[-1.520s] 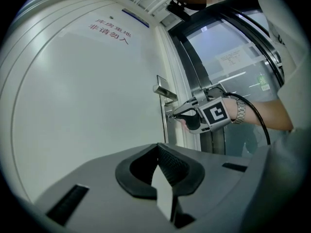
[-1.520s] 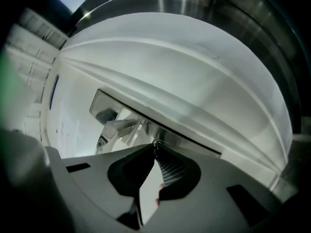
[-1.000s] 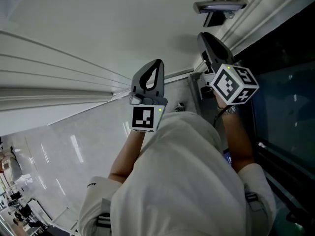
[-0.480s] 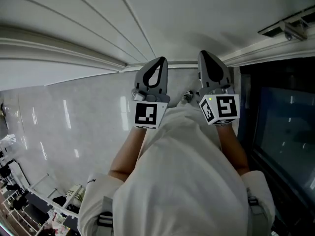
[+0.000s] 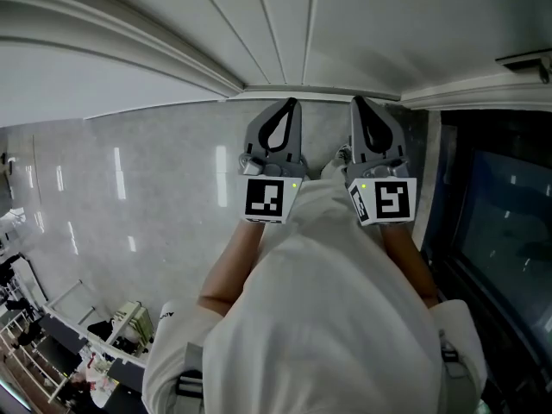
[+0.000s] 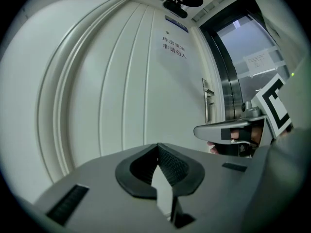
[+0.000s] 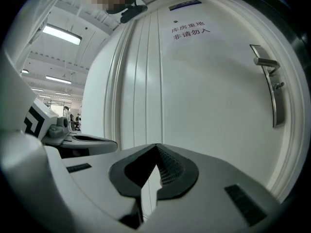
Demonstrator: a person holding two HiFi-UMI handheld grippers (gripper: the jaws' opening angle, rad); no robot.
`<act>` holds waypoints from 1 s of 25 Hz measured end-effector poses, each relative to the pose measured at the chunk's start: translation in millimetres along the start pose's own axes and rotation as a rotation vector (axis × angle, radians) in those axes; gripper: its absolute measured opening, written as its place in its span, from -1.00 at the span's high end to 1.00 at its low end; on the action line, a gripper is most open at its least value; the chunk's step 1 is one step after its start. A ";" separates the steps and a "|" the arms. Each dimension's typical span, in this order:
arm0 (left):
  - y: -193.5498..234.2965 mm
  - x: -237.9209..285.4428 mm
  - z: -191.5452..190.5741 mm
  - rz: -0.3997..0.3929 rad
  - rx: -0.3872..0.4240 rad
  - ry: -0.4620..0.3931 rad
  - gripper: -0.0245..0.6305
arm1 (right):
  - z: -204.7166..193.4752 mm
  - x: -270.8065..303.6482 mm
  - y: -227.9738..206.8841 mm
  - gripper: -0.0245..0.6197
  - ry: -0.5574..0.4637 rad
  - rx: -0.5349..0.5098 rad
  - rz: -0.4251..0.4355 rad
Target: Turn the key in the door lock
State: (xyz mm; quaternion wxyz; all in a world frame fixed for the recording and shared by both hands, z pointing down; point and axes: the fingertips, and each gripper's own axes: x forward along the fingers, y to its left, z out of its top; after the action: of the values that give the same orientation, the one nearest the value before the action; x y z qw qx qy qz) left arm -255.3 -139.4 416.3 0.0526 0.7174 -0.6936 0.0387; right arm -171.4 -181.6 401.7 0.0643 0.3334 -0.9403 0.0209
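Head view, hands: the left gripper (image 5: 289, 106) and right gripper (image 5: 360, 103) are held side by side with a narrow gap between them. Both noses are aimed at the foot of the white door (image 5: 345, 24).
Head view, edges: the door's grooved mouldings (image 5: 129, 50) run off to the left. Its right edge meets the frame (image 5: 483, 89), and beyond that stands a dark glass panel (image 5: 504, 214).
Head view, room: bare grey floor (image 5: 129, 171) lies open to the left of the left gripper. The right gripper has only a strip of floor between it and the glass panel.
Left gripper view, jaws: the tips are closed on each other with nothing between them, and the door face lies ahead, apart from them.
Left gripper view, neighbour: the right gripper shows at the right edge, level with the left one and apart from it.
Right gripper view, jaws: the pads are pressed together and hold nothing.
Right gripper view, lock: the handle plate (image 7: 277, 106) sits near the door's right edge, well up and to the right of the jaws, with the lever (image 7: 265, 61) at its top. A small stub (image 7: 278, 86) juts out beneath the lever, too small to tell whether it is the key.
Right gripper view, sign: a printed notice (image 7: 190, 31) is high on the door's middle panel.
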 end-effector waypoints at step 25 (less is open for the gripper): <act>-12.6 -53.2 -15.0 0.168 -0.003 0.032 0.90 | -22.5 -34.0 15.8 0.91 0.039 0.012 0.092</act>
State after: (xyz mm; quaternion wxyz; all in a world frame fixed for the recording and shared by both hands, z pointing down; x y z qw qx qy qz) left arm -244.3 -84.3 424.0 0.0614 0.6560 -0.7504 0.0536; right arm -152.8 -146.3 419.5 0.0794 0.2897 -0.9532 0.0357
